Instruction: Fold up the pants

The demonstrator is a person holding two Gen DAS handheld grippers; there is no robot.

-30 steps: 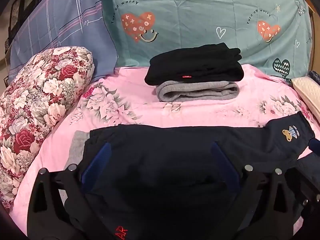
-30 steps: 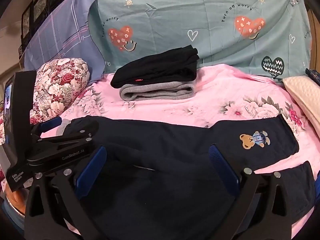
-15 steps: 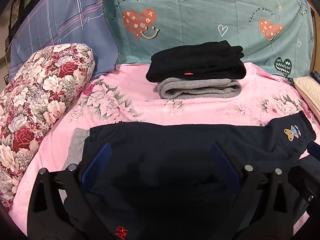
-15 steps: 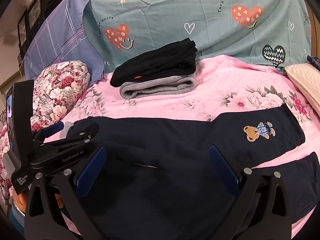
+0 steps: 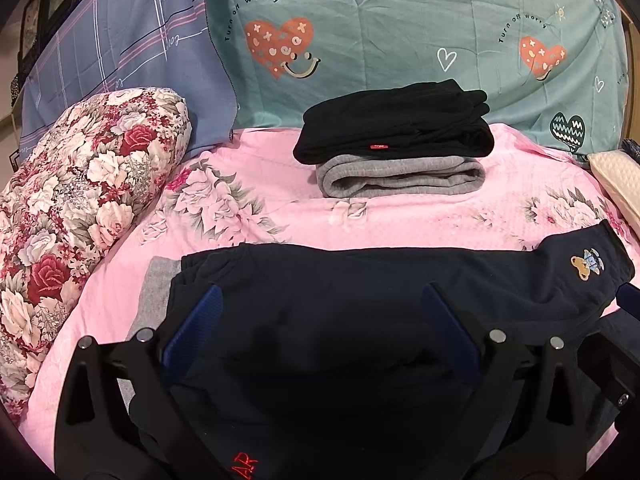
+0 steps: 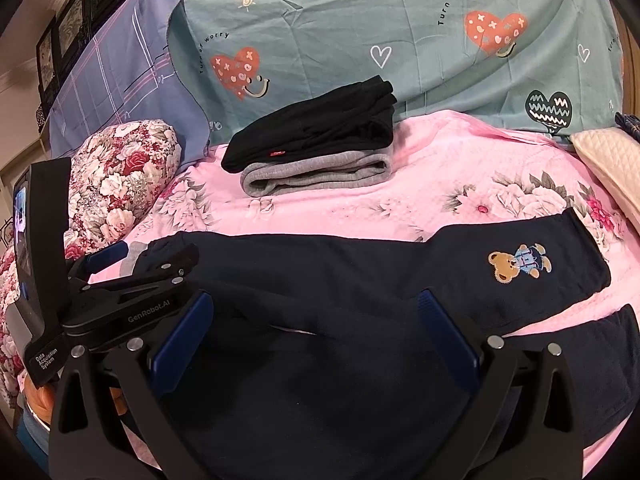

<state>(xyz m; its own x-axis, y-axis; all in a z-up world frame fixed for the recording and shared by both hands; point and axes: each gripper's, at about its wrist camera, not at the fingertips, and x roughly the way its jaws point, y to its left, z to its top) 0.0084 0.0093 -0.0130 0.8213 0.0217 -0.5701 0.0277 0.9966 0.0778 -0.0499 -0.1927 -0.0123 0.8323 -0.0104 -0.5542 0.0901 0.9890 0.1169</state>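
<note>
lying flat across the near side of the pink sheet [image 5: 400, 220], the navy pants [image 5: 360, 280] show a bear patch [image 5: 587, 263] at the right end. the left gripper [image 5: 320, 320] hangs over them, spread wide, empty.

from the right wrist, the pants [image 6: 340, 272] have one leg folded over. the right gripper [image 6: 316, 320] gapes above them, holding nothing. the left gripper [image 6: 120, 276] sits over their left end.
</note>
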